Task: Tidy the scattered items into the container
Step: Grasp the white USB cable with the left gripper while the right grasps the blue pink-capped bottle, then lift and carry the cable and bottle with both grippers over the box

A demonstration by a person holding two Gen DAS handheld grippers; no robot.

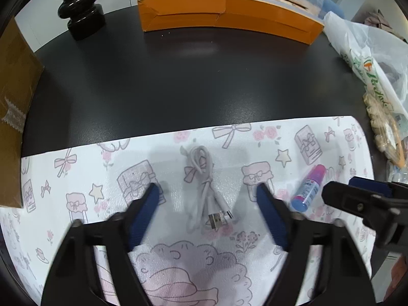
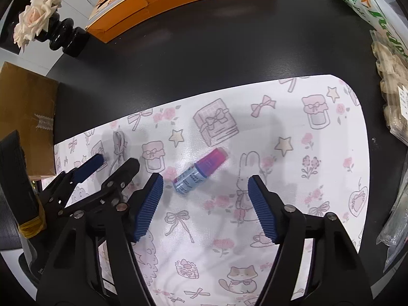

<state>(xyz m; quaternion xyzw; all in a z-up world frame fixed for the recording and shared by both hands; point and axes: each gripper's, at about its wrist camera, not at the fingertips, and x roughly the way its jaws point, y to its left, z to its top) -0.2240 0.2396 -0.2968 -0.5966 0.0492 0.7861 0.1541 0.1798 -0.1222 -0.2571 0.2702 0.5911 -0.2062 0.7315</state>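
We hold our left gripper (image 1: 207, 199) wide over the cable (image 1: 204, 178), ready to grab. Our right gripper (image 2: 205, 193) gapes before the little bottle (image 2: 200, 173).

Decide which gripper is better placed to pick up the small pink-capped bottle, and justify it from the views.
The right gripper. The pink-capped bottle lies on the mat just ahead of its open jaws, slightly left of centre. The left gripper is open around the coiled USB cable, with the bottle outside its right finger.

Bright, even overhead light; a soft sheen lies on the black worktop (image 1: 193, 48) toward 12 o'clock. Shadows are faint. Fisheye bending curves both views' edges, and dark vignettes fill the corners.
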